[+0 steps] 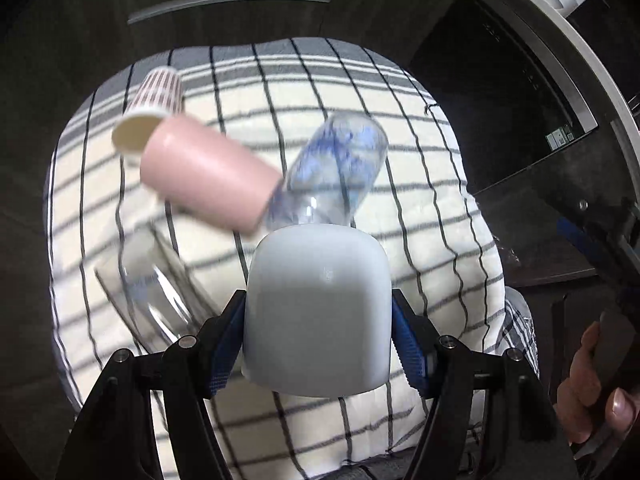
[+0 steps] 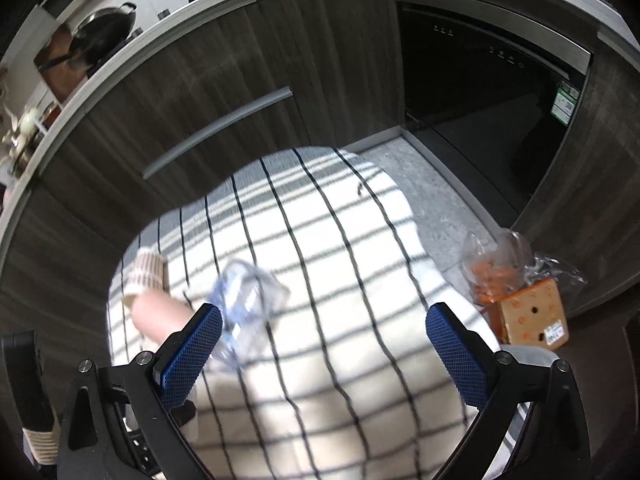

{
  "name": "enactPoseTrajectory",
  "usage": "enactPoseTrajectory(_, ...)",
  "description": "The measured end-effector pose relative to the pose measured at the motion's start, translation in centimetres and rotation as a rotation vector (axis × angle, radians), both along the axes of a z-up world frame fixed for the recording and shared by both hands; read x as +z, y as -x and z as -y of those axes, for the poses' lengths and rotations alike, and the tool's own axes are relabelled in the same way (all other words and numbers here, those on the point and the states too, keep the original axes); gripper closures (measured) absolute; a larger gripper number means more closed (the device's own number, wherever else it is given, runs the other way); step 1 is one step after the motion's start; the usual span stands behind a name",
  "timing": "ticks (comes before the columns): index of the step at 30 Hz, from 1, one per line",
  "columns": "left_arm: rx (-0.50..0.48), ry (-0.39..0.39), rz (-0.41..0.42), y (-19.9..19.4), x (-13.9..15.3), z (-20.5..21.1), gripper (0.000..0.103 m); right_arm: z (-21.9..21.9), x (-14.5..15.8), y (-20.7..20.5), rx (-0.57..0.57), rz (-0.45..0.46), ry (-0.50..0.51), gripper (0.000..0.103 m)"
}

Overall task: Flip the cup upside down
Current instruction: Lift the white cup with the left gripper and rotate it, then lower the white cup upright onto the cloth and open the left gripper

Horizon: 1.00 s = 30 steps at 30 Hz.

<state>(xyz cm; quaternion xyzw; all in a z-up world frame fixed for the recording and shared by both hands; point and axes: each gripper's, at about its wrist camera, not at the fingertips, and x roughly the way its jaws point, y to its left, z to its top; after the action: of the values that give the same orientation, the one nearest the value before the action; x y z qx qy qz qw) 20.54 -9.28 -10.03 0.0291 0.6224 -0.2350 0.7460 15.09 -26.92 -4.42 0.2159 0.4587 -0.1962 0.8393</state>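
Gripping white cup (image 1: 318, 312) base-up, left gripper (image 1: 318, 344) jaws clamped on sides for setting on checked cloth (image 1: 420, 208); right gripper (image 2: 324, 356) jaws apart, idle.

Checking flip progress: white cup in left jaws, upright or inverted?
Inverted, it seems: the white cup shows a closed rounded end on top and no opening, held off the checked cloth.

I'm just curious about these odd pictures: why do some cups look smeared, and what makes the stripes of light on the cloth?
Left wrist view: the white cup held in the left tool is sharp, while the pink cup and clear cup smear from motion blur. Right wrist view: the checked cloth carries slatted bands of light and shadow, source unseen; the cabinet handle bows from fisheye distortion.
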Motion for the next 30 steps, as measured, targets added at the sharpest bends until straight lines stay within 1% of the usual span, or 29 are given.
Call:
enactPoseTrajectory(5,0.034,0.029,-0.034,2.6,-1.8,-0.3,0.036,-0.7,-1.4,3.1,0.027,-0.056,0.018,0.001)
enactPoseTrajectory(9,0.053,0.019,-0.031,4.7,-2.9,-0.4,0.036,-0.9,-2.6,5.1,0.035,-0.098,0.027,0.001)
enactPoseTrajectory(14,0.065,0.03,-0.056,6.0,-4.5,-0.2,0.036,-1.1,-3.9,7.0,0.039,-0.144,0.035,0.001)
enactPoseTrajectory(18,0.073,0.023,-0.071,6.6,-6.1,0.0,0.036,-1.2,-4.8,7.8,0.047,-0.173,0.043,0.001)
enactPoseTrajectory(20,0.078,0.044,-0.063,6.8,-6.2,-0.2,0.036,-1.1,-5.0,8.0,0.043,-0.182,0.045,0.001)
enactPoseTrajectory(27,0.07,0.046,-0.054,6.7,-6.2,0.0,0.037,-1.2,-4.6,8.3,0.043,-0.174,0.054,0.001)
enactPoseTrajectory(30,0.049,0.041,-0.031,6.0,-6.4,0.5,0.036,-1.4,-4.4,8.2,0.044,-0.168,0.055,0.001)
